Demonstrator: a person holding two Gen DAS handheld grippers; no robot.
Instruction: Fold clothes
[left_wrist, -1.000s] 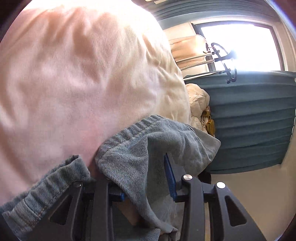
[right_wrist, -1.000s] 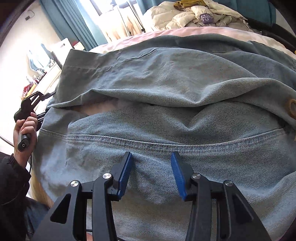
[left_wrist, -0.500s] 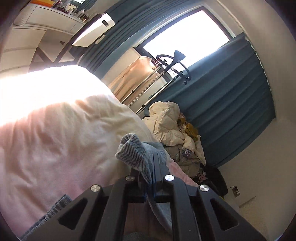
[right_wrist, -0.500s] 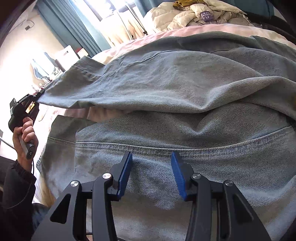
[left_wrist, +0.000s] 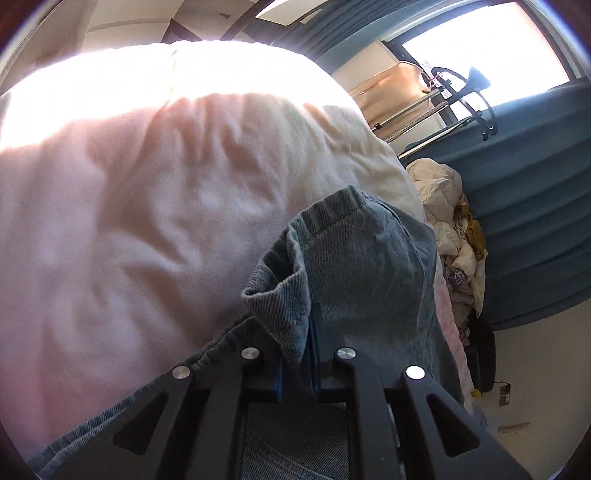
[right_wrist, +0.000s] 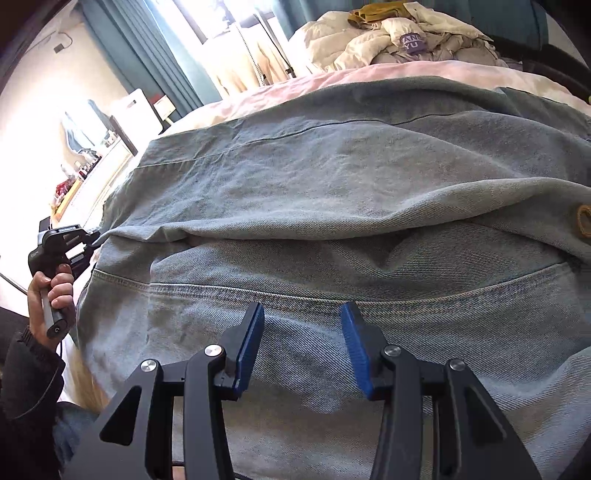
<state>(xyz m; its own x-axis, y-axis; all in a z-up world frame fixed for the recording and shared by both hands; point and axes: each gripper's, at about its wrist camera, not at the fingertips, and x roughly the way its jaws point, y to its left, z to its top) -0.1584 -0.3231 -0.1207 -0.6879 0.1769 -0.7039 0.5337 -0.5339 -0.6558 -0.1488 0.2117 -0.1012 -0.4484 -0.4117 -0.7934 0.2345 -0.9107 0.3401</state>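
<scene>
A light-blue denim jacket (right_wrist: 332, 192) lies spread over the pink bed cover (right_wrist: 369, 74), with one flap folded across its middle. My left gripper (left_wrist: 297, 354) pinches a bunched hem of that denim (left_wrist: 354, 266). Its jaws are starting to open, and the cloth still sits tight between the blue pads. The right wrist view shows the same left gripper (right_wrist: 88, 240) at the jacket's left edge, held by a person's hand (right_wrist: 51, 284). My right gripper (right_wrist: 303, 343) hovers open just over the jacket's lower seam with nothing between its fingers.
A heap of pale clothes (right_wrist: 399, 37) lies at the far end of the bed, also seen as a pile (left_wrist: 454, 229) beside the teal curtain (left_wrist: 535, 184). A clothes rack (left_wrist: 443, 107) stands by the window. Pink cover (left_wrist: 129, 221) fills the left.
The left gripper went from open around the denim hem to shut on it, lifted and pulled the edge out leftward, then came back lower. The right gripper has stayed put.
</scene>
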